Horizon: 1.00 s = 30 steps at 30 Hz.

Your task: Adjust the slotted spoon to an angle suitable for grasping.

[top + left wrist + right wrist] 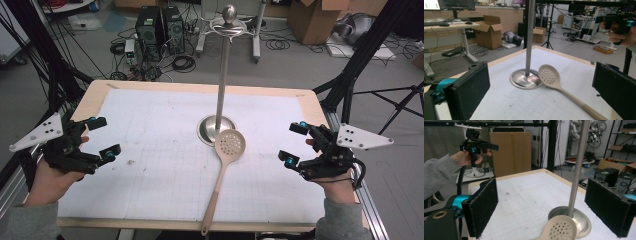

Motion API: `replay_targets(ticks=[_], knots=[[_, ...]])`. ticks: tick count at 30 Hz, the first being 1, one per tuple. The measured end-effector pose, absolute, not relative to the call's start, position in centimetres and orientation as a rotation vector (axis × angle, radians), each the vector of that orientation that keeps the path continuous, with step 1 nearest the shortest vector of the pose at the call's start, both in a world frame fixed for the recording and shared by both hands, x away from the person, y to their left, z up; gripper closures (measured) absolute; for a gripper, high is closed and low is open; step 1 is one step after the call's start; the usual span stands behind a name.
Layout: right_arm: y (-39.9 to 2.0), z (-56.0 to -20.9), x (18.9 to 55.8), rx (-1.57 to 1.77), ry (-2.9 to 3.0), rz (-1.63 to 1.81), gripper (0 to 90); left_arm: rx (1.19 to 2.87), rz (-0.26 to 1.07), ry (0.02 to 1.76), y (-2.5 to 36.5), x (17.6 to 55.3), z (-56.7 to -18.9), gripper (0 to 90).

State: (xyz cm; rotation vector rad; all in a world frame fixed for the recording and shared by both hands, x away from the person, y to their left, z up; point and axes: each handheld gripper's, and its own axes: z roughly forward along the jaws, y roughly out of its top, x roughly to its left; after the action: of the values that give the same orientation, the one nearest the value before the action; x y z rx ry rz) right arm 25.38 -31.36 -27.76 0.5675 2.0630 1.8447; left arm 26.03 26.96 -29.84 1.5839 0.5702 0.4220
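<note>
At the left of the high view, the left hand-held gripper (102,136) hovers over the bench's edge with its jaws spread and nothing between them. The task's thing, a cream plastic slotted spoon with a long pale handle (221,172), lies flat on the white gridded bench (150,170) in the centre of the frame. Its perforated bowl rests against the base of a tall polished steel stand (219,100), and its handle runs down to the bench's lower edge, tilting slightly leftward. At the right, the right hand-held gripper (295,144) is also spread and empty. The spoon lies between both, somewhat nearer the right one, so that hand looks better placed to reach across to the handle. No brand, label or writing is legible.
</note>
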Motion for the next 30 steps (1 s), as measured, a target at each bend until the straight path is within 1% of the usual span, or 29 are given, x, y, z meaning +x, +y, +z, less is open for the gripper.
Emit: replay_targets(ticks=[8,11,15,16,19,21,22,23,24,30], knots=[[-31.3,-27.9,25.4,0.573,2.052,1.856,10.7,1.585,0.417,0.569,26.9,25.9,-29.9,1.7],[-30.9,-28.2,25.6,0.572,2.078,1.843,14.8,1.585,0.412,0.567,26.8,26.0,-29.9,1.8],[-30.3,-28.6,25.9,0.57,2.105,1.832,17.0,1.586,0.409,0.567,26.7,26.1,-30.0,1.7],[-29.7,-28.9,26.2,0.592,2.122,1.828,22.6,1.588,0.407,0.567,26.6,26.1,-30.0,1.7],[-28.8,-29.5,26.4,0.599,2.136,1.811,29.7,1.588,0.408,0.57,26.7,26.0,-30.1,1.7],[-28.4,-29.8,26.6,0.6,2.157,1.794,33.4,1.587,0.409,0.574,26.9,25.9,-30.0,1.7],[-28.4,-29.8,26.6,0.6,2.157,1.794,33.4,1.587,0.409,0.574,26.9,25.9,-30.0,1.7],[-28.0,-30.1,26.7,0.603,2.168,1.782,37.8,1.586,0.412,0.573,27.0,25.8,-30.0,1.7],[-27.8,-30.2,26.8,0.603,2.169,1.776,40.3,1.581,0.412,0.574,27.1,25.8,-29.9,1.7],[-26.5,-31.1,27.3,0.59,2.234,1.727,51.2,1.587,0.406,0.576,27.0,25.7,-30.1,1.7]])
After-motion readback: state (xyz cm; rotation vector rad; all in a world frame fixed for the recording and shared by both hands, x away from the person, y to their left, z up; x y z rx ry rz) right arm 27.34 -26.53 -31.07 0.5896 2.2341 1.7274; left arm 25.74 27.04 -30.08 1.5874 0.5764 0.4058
